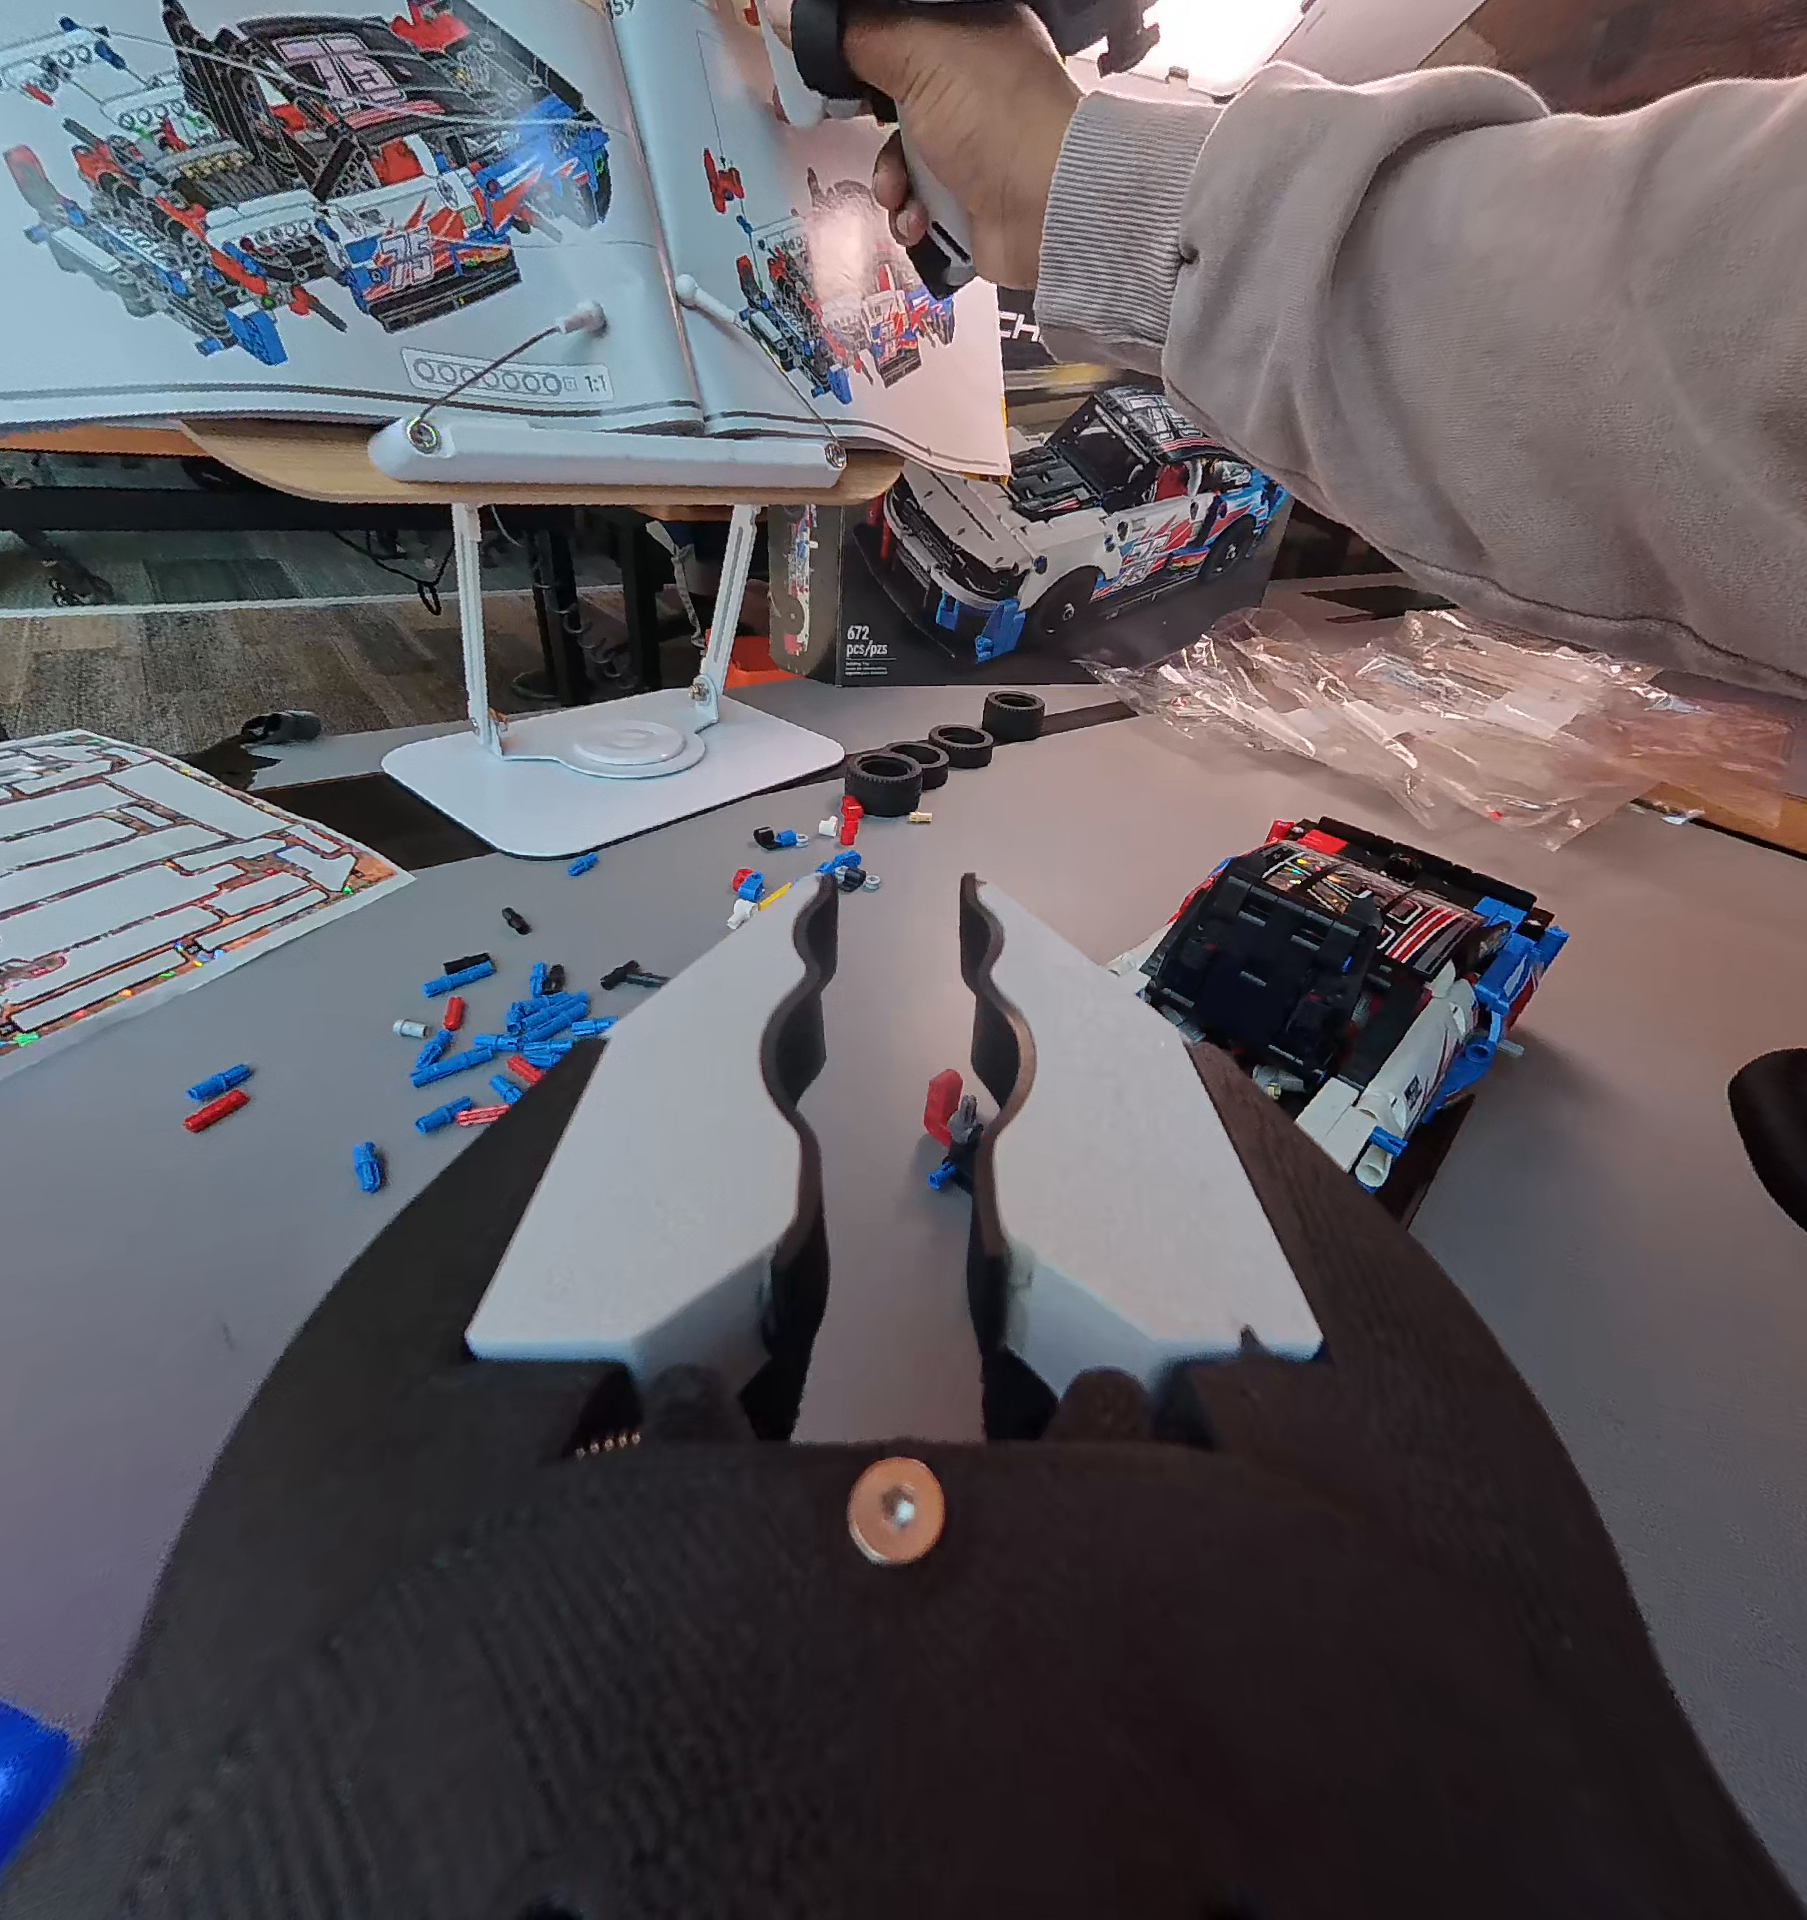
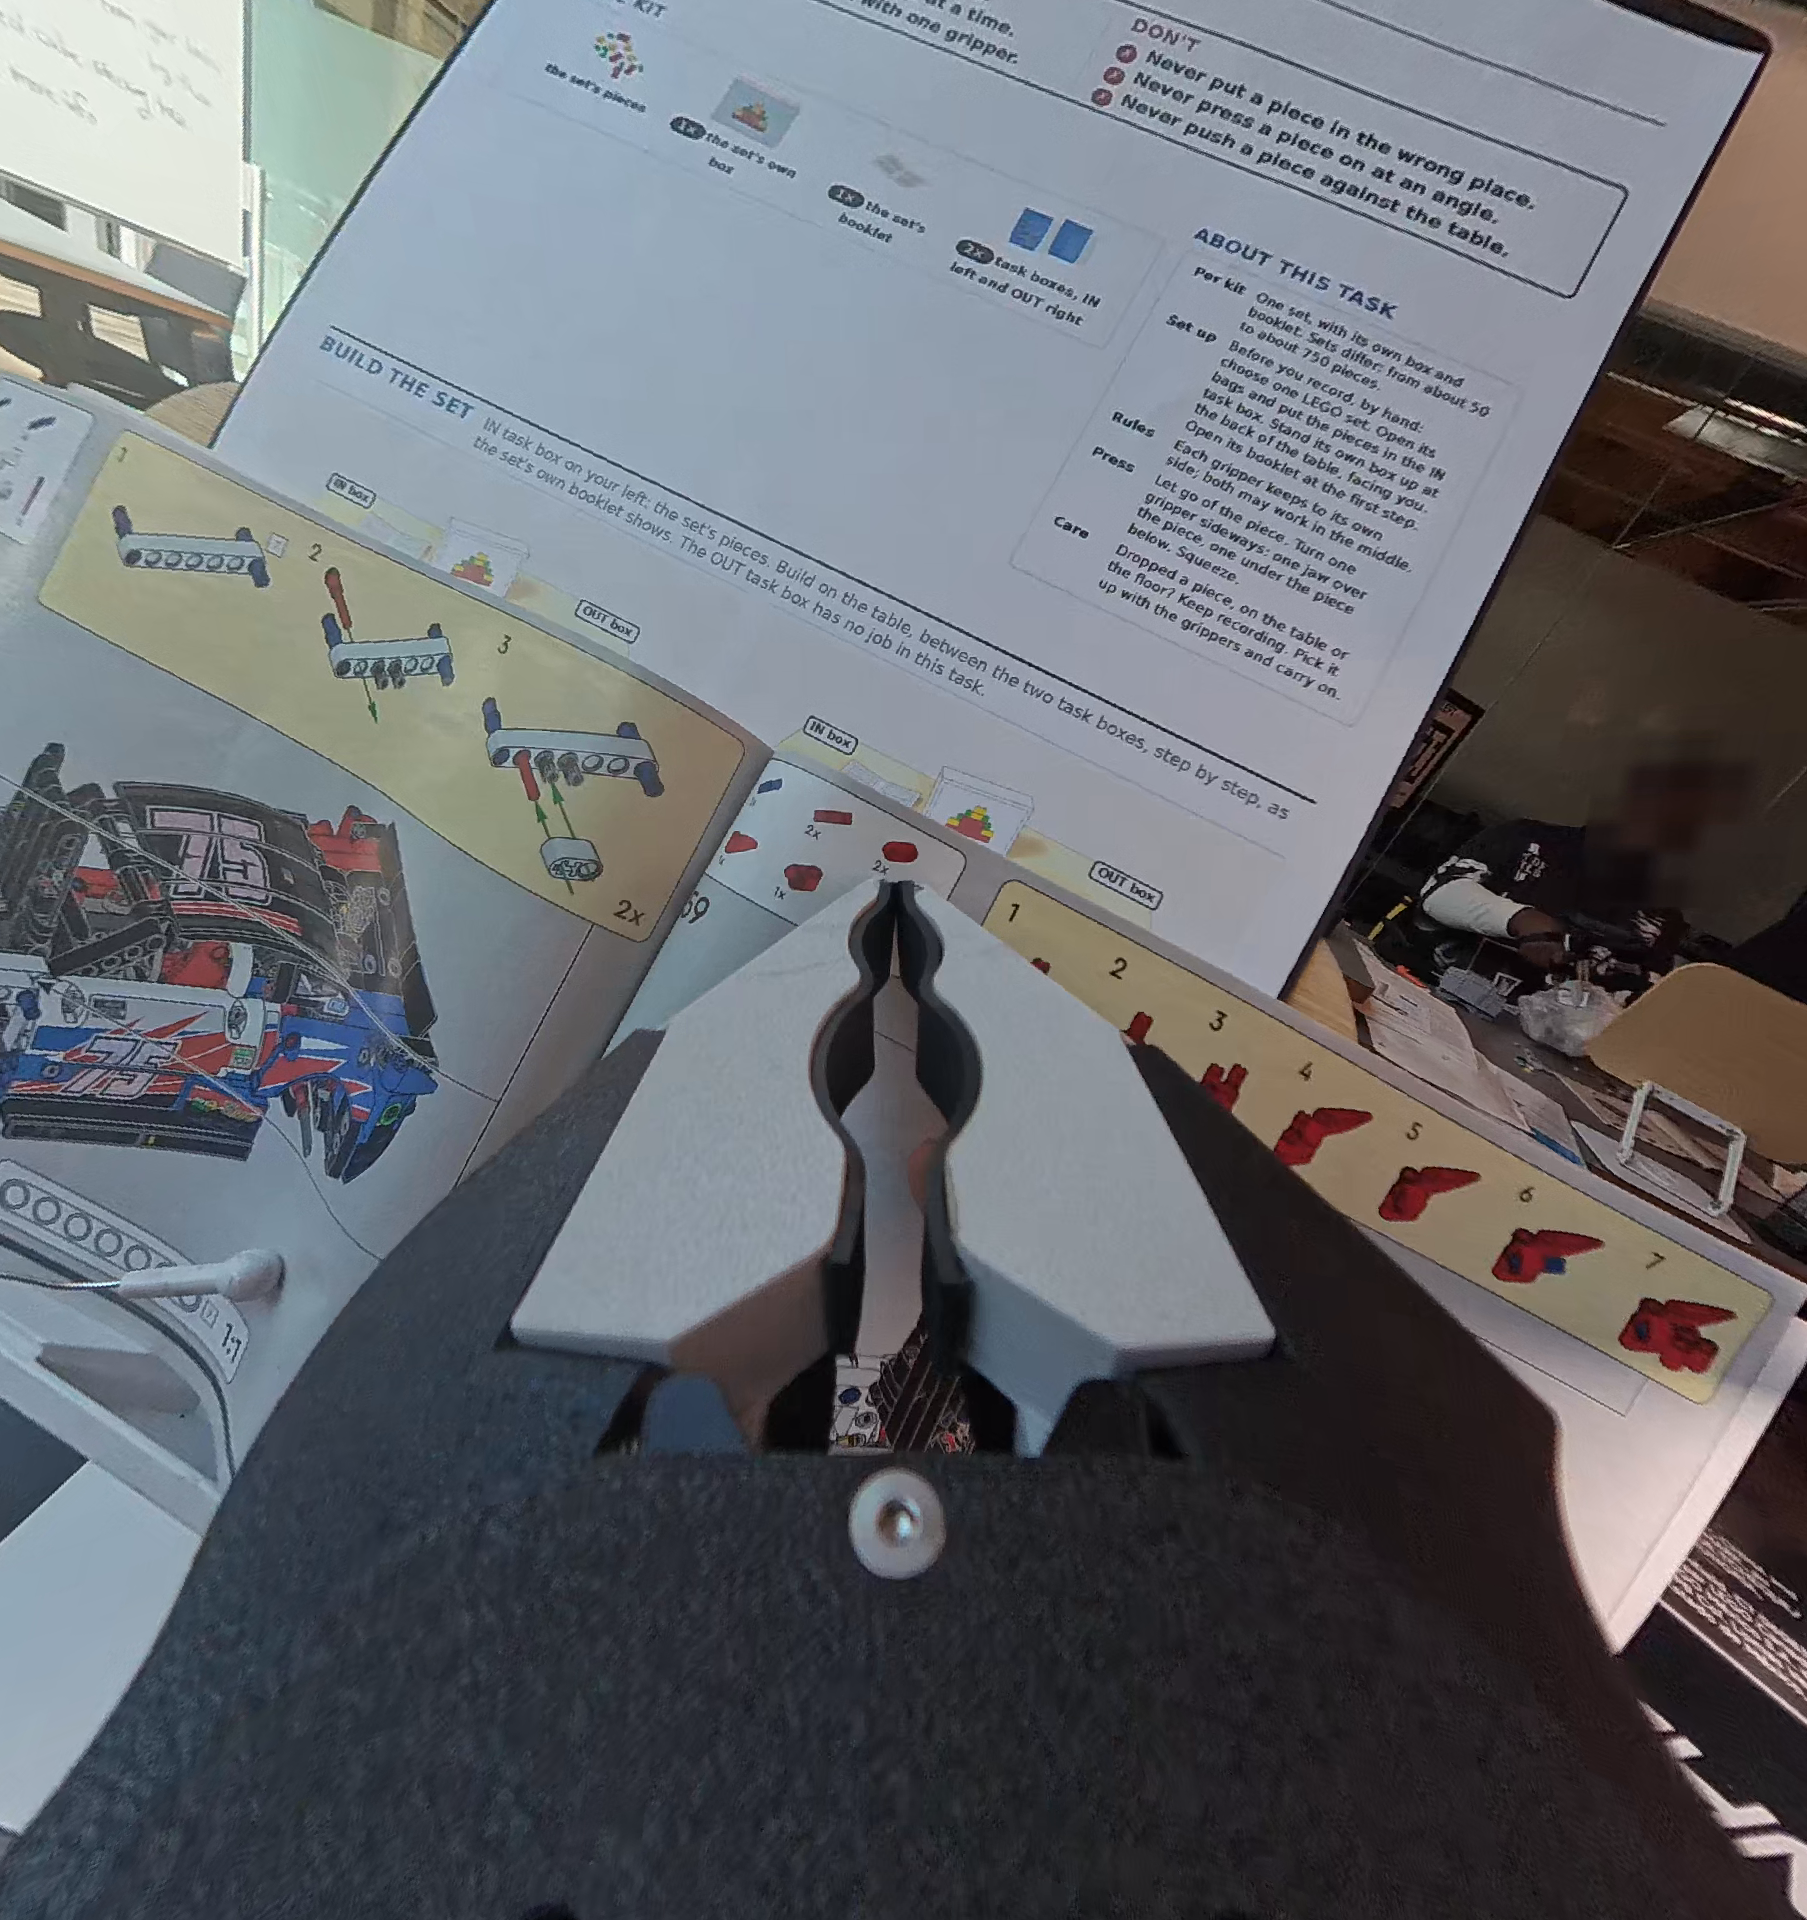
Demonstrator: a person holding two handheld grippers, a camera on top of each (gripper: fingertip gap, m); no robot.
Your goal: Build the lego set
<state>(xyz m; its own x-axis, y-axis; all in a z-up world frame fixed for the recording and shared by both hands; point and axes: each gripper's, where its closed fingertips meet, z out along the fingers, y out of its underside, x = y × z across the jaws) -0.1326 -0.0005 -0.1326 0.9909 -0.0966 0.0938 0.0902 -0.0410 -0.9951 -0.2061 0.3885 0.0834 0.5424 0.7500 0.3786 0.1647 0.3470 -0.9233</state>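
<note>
Up at the white book stand [image 1: 608, 774], the right gripper [image 2: 896, 902] pinches a page of the open instruction booklet [image 2: 286, 831]. Below the stand, the left gripper [image 1: 899, 904] gapes over loose blue pins [image 1: 525, 1029], with the half-built black-and-blue racing car [image 1: 1346, 987] to the stand's right.

Place: an office or lab workroom.
Floor: grey carpet tiles [image 1: 255, 634] under dark desk legs.
Neighbours: another wooden table [image 2: 1398, 997] with papers, a person [image 2: 1543, 914] seated there.
Walls: a whiteboard [image 2: 88, 104], top left.
</note>
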